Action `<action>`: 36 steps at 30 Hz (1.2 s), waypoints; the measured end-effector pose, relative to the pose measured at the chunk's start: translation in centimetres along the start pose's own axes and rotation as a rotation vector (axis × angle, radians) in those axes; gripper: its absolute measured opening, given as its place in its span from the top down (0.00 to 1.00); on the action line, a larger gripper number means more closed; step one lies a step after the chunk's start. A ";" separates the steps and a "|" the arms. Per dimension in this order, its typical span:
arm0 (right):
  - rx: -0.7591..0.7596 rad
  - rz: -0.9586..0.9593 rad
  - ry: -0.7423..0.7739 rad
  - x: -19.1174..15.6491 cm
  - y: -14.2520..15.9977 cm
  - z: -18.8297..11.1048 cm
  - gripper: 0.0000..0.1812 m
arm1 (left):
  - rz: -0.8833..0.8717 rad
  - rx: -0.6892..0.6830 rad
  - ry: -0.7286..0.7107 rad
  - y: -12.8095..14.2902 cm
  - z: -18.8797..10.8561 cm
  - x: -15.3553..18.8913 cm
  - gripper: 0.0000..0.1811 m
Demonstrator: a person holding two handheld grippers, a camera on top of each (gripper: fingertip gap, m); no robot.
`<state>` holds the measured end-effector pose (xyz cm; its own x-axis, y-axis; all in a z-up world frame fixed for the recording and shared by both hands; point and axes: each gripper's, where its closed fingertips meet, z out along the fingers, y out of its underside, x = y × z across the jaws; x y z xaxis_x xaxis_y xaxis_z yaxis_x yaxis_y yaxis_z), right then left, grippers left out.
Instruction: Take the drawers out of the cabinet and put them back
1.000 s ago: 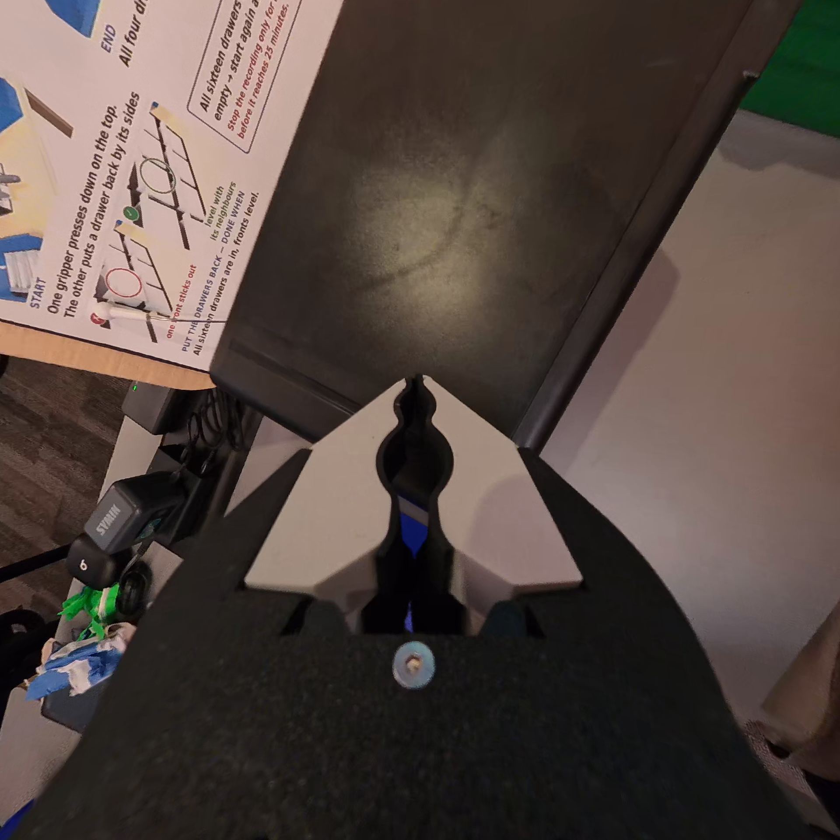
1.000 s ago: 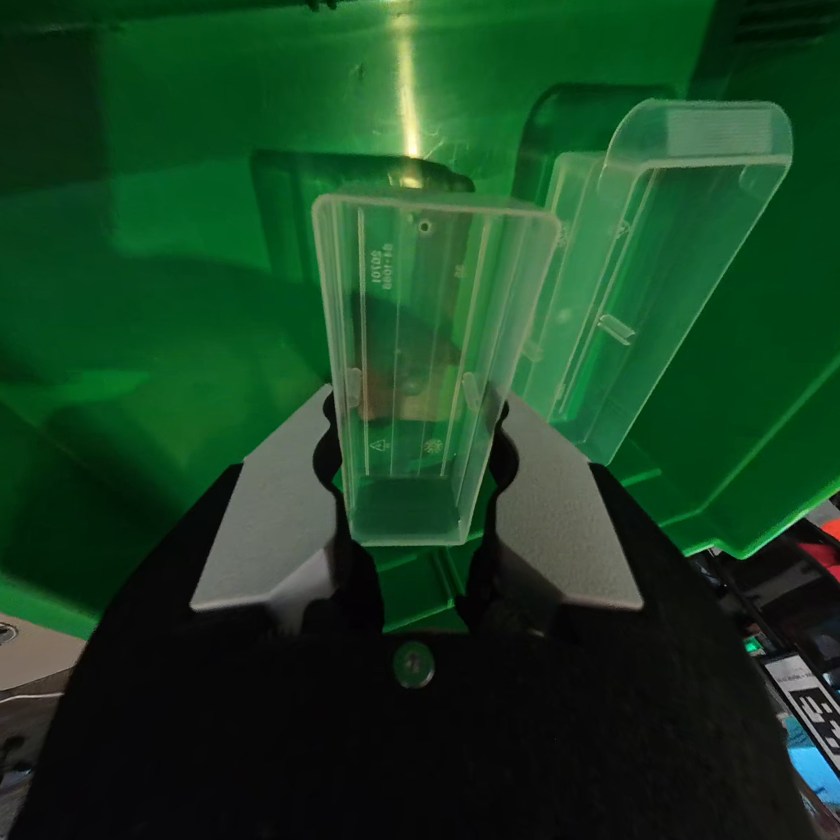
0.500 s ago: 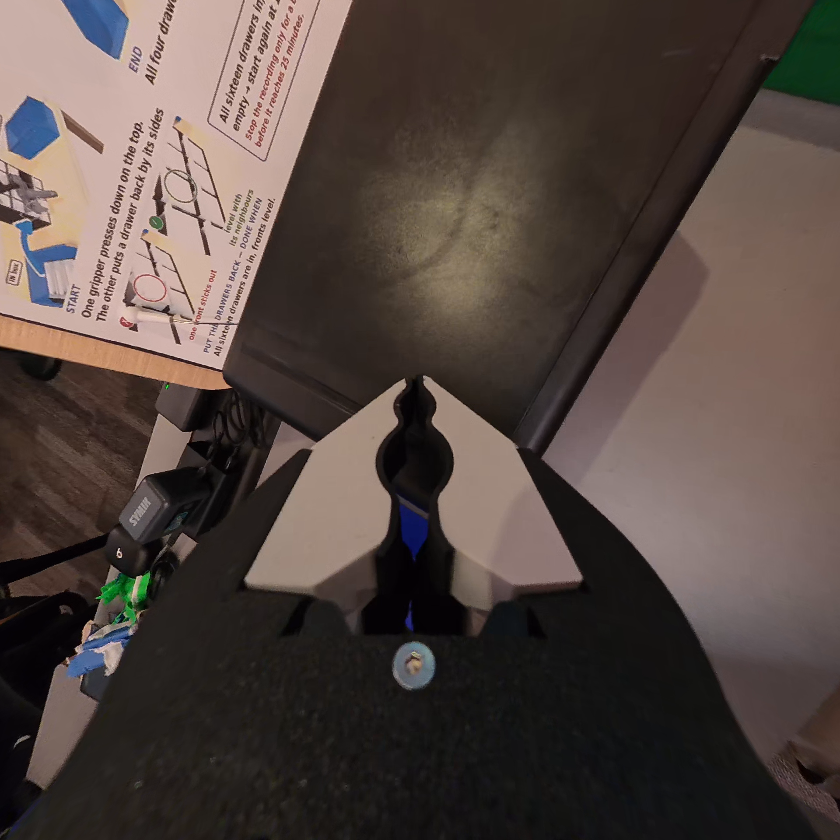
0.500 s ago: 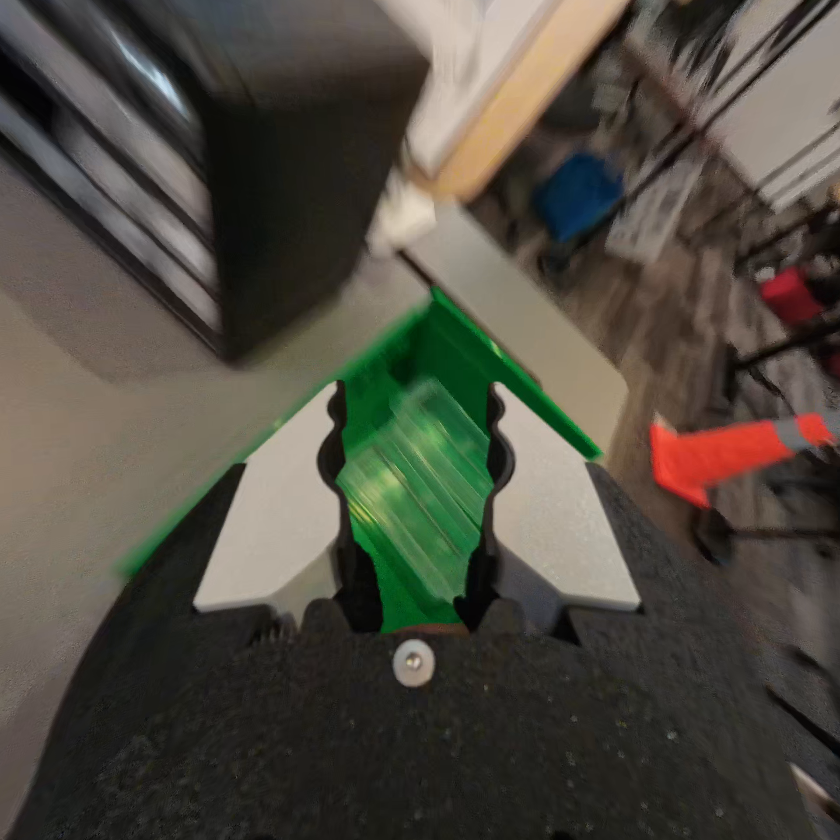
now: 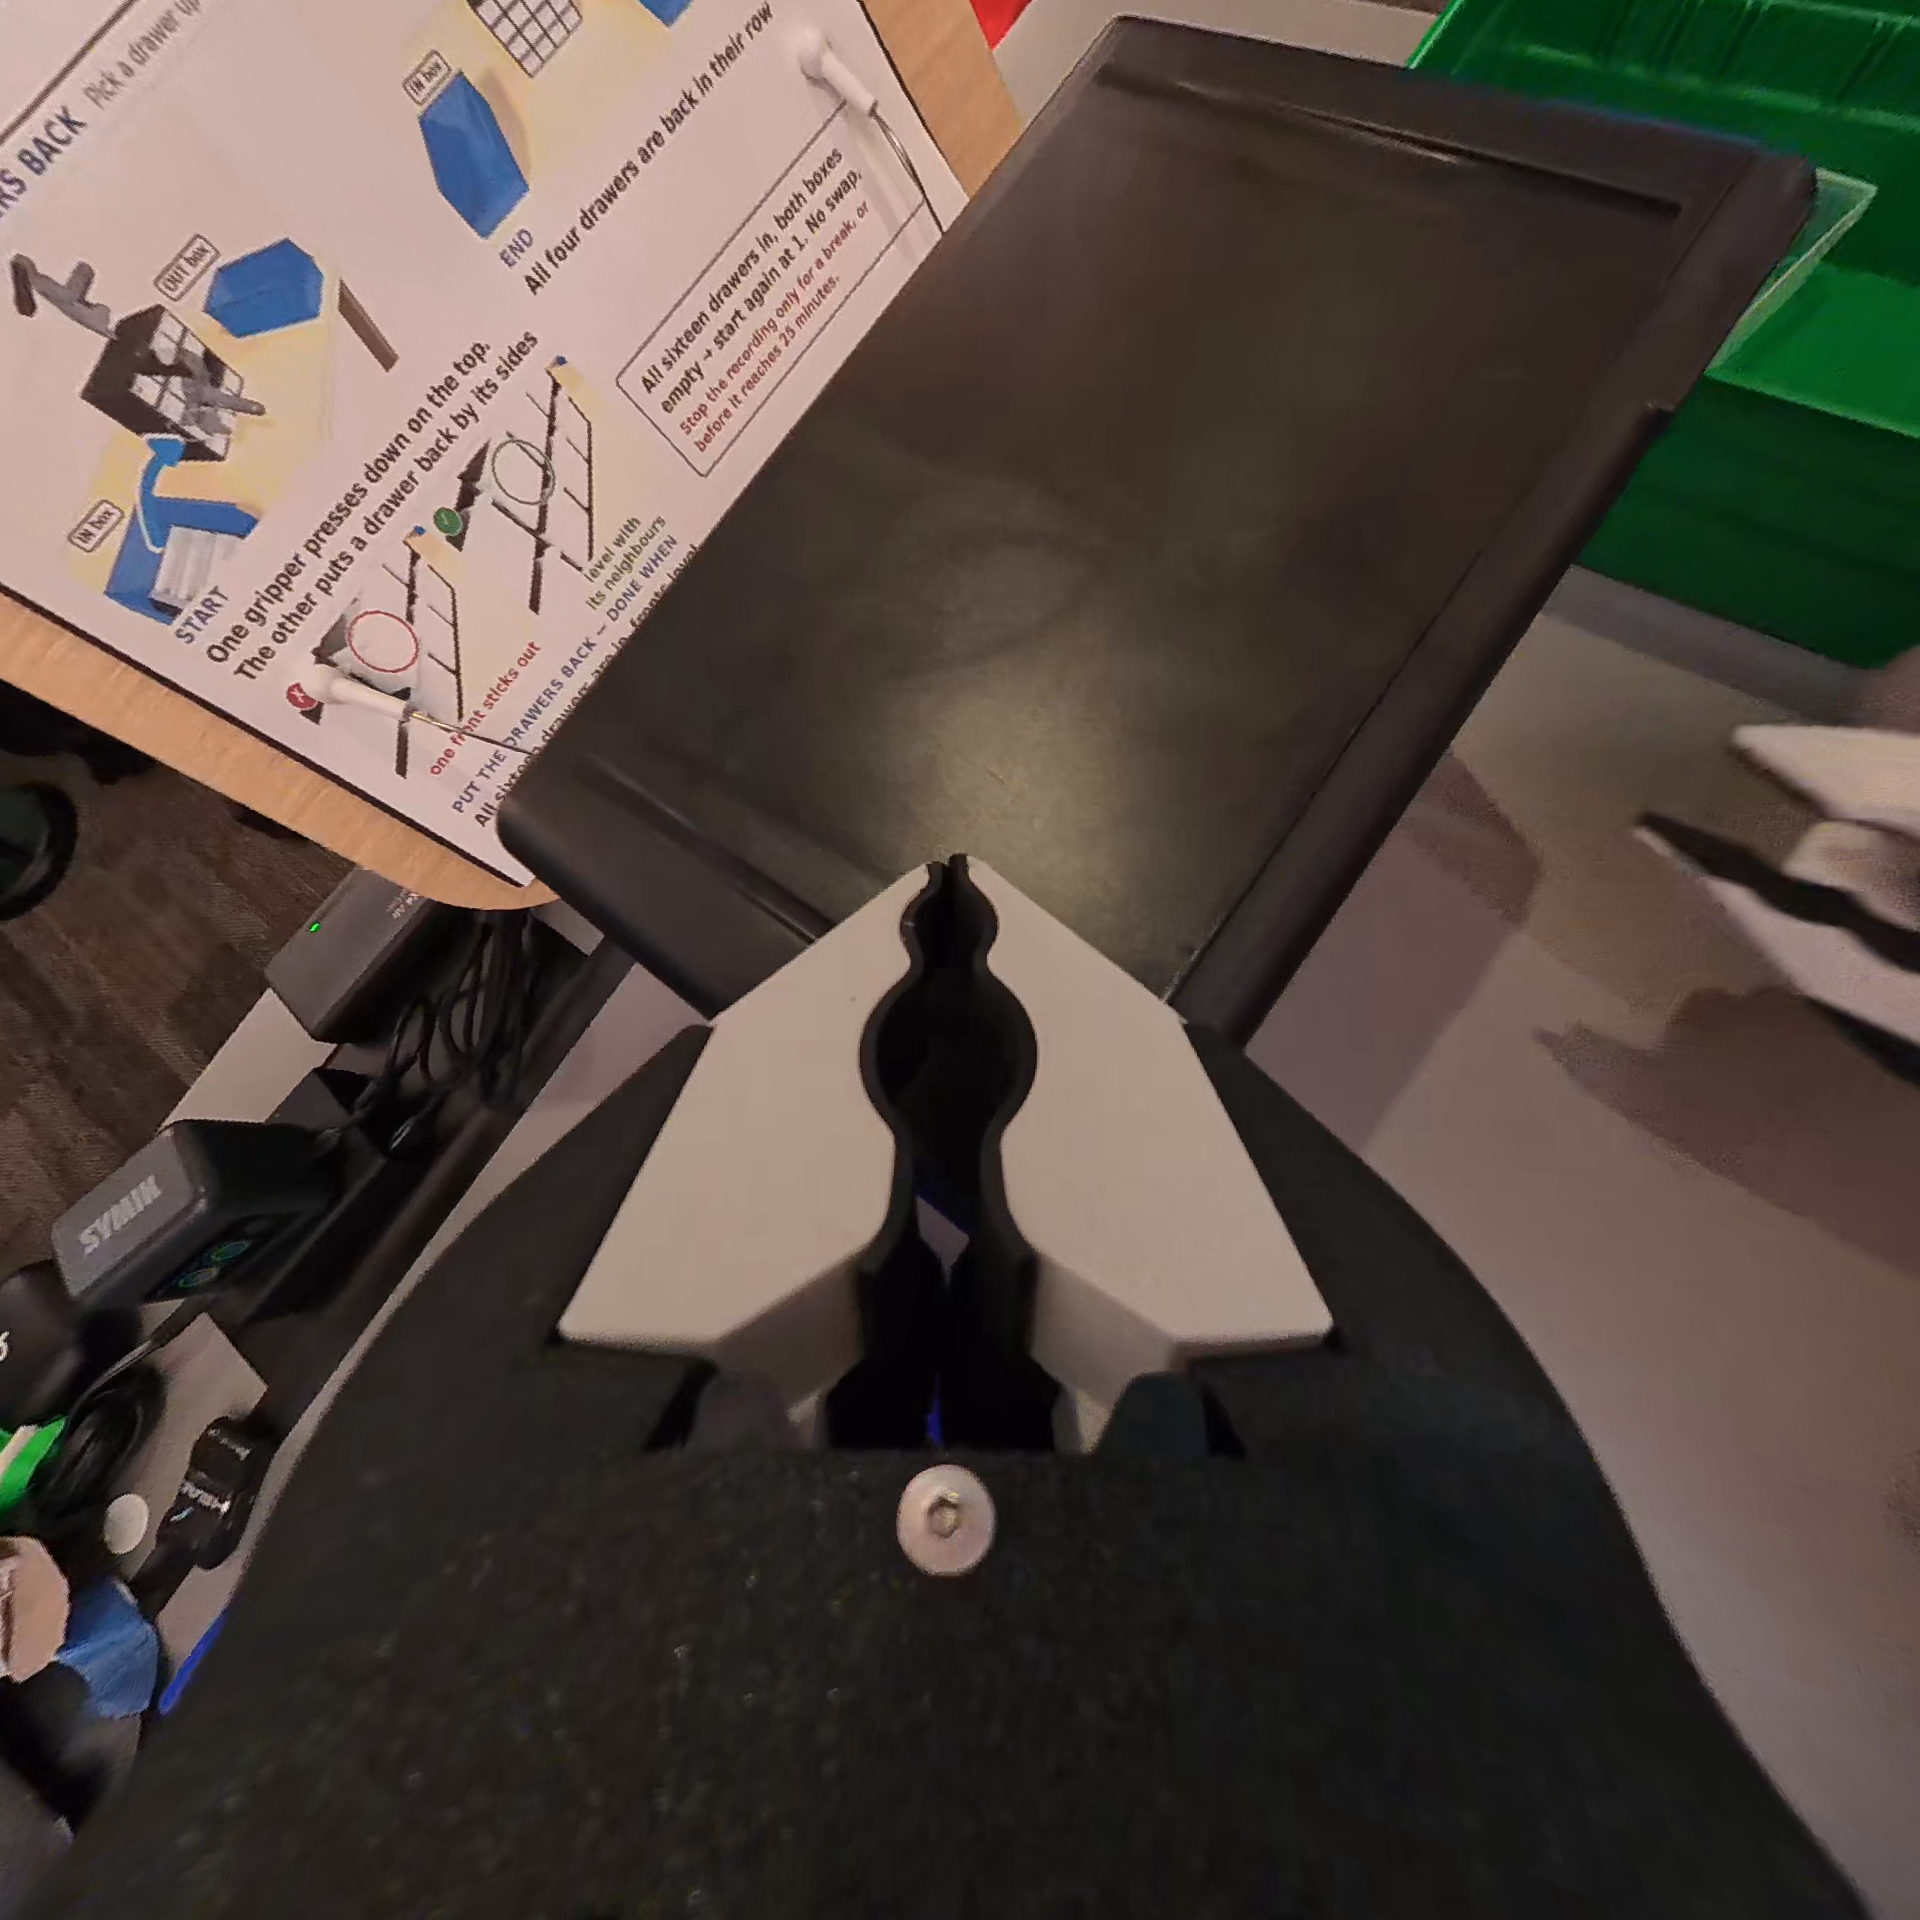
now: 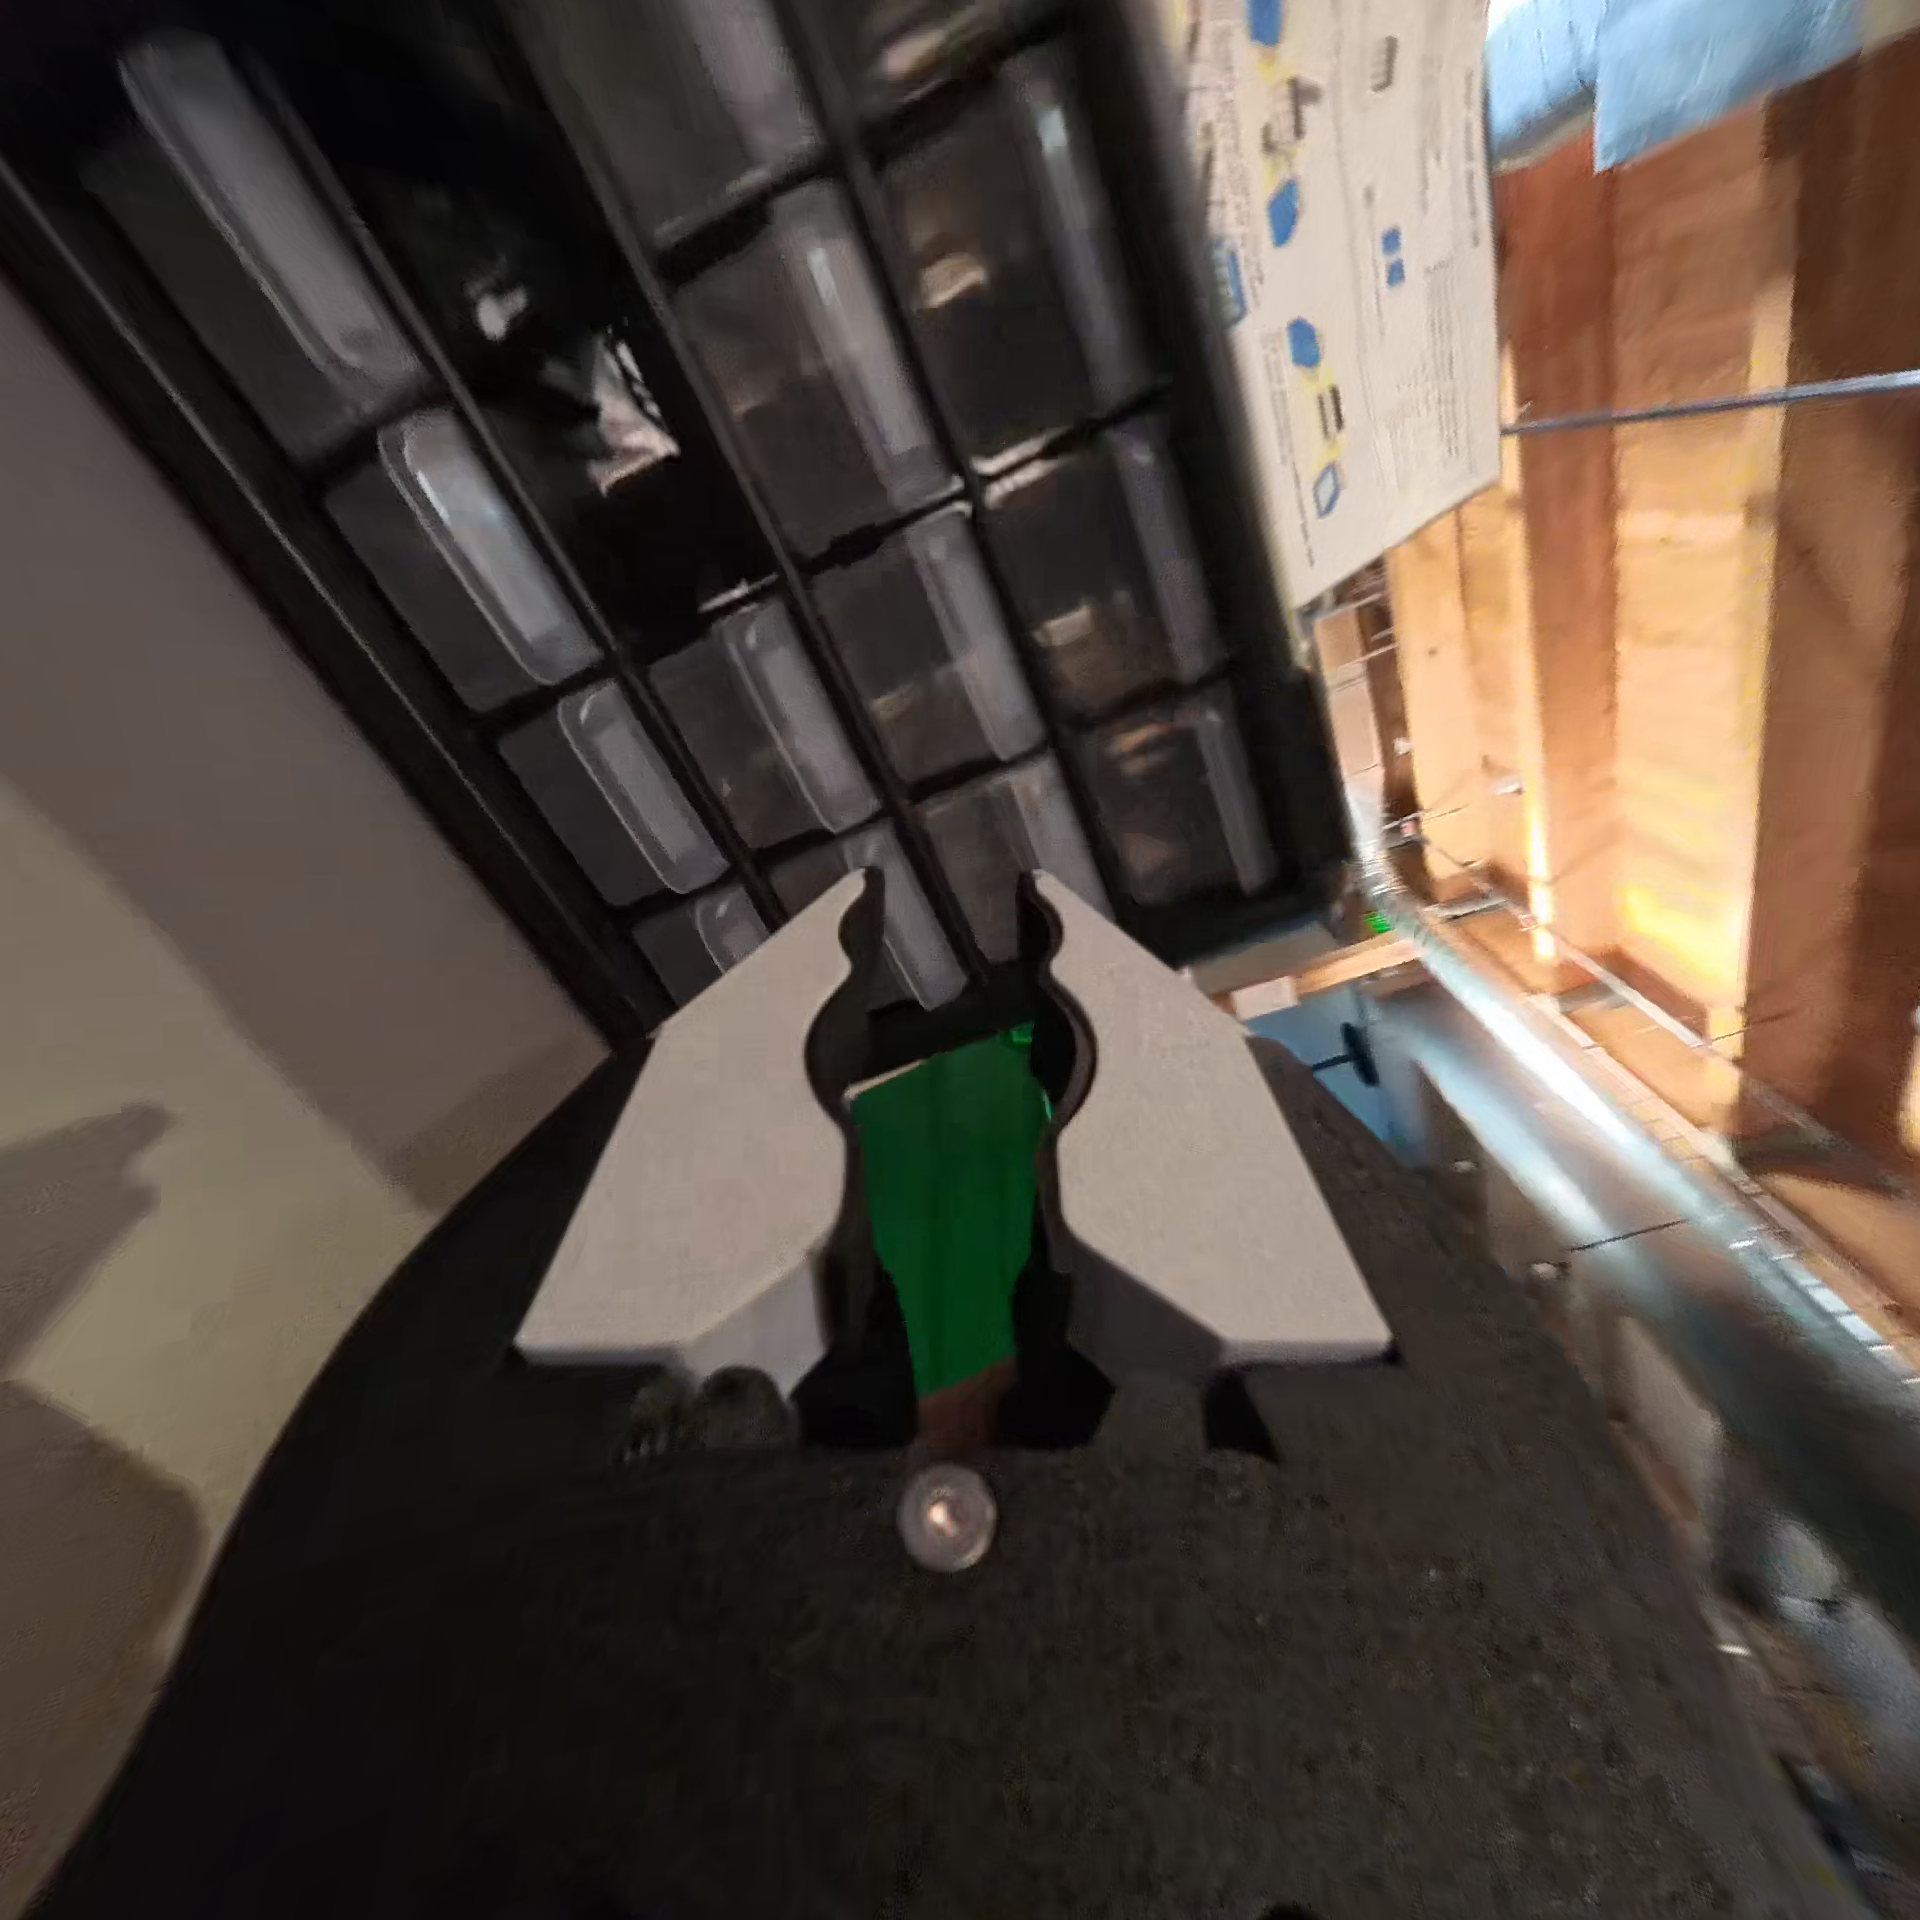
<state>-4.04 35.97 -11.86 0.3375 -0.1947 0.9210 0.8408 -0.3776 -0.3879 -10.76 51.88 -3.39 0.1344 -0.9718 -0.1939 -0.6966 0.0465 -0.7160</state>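
Two hand-held grippers here, and neither one is carrying anything. The left hand-held gripper [image 5: 954, 883] sits at centre frame in its own view with its grey fingers [image 5: 769, 1143] pressed together, tips touching, right at the near edge of the cabinet [image 5: 1143, 520], whose flat black top fills the middle and upper right of the frame. I can't say for sure whether the tips actually press on that top or just sit over it. To the upper left there's a printed instruction sheet [image 5: 364, 364] lying on a wooden board, partly tucked behind the cabinet. A green bin [image 5: 1766, 343] peeks out at the upper right behind the cabinet, and the pale tabletop [image 5: 1558, 1299] runs down the right side. The other gripper shows as a blurry white and black shape at the right edge. Lower left is a mess of black chargers and cables [image 5: 208, 1195]. In the right wrist view the right hand-held gripper [image 6: 951, 899] has its fingers apart with nothing between them, pointed at the cabinet's front [image 6: 790, 499], which fills the upper left and centre. The picture is motion-blurred, but you can see a grid of clear drawers [image 6: 457, 561] sitting in their slots, with at least one slot near the top centre looking dark and empty. Some green [image 6: 951, 1226] shows through the gap between the fingers.
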 end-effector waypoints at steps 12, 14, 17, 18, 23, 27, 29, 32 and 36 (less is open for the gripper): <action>-0.031 -0.206 0.081 -2.3 -1.2 6.0 0.96 | 0.017 0.013 -0.110 0.3 -0.5 0.0 1.00; -0.025 -0.212 0.072 -2.4 -1.3 6.1 0.97 | 0.001 0.012 -0.106 0.3 -0.5 0.0 1.00; 0.008 -0.178 0.003 -3.5 -2.3 5.0 0.95 | -0.014 0.033 -0.036 0.0 -0.4 0.7 1.00; 0.003 -0.162 -0.009 -3.7 -2.3 4.8 0.93 | -0.008 0.041 -0.018 -0.1 -0.4 0.8 1.00; -0.058 -0.196 0.003 -3.8 -0.7 6.2 0.90 | -0.008 0.041 0.003 -0.1 -0.3 0.9 1.00; -0.026 -0.233 0.030 -3.6 -0.8 6.6 0.92 | -0.033 0.051 0.029 -0.1 -0.4 0.9 1.00; -0.022 -0.258 0.045 -3.3 -0.9 6.5 0.94 | -0.028 0.051 0.029 -0.1 -0.4 0.9 1.00; -0.036 -0.268 0.027 -3.3 -0.8 6.3 0.95 | -0.018 0.048 0.015 -0.1 -0.4 0.9 1.00; -0.026 -0.307 0.031 -3.3 -1.0 4.7 0.95 | -0.012 0.046 0.006 -0.1 -0.4 0.9 1.00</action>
<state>-3.98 41.27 -14.32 0.0562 -0.0948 0.9939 0.8900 -0.4463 -0.0929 -10.84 50.90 -3.27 0.1382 -0.9737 -0.1813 -0.6619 0.0453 -0.7482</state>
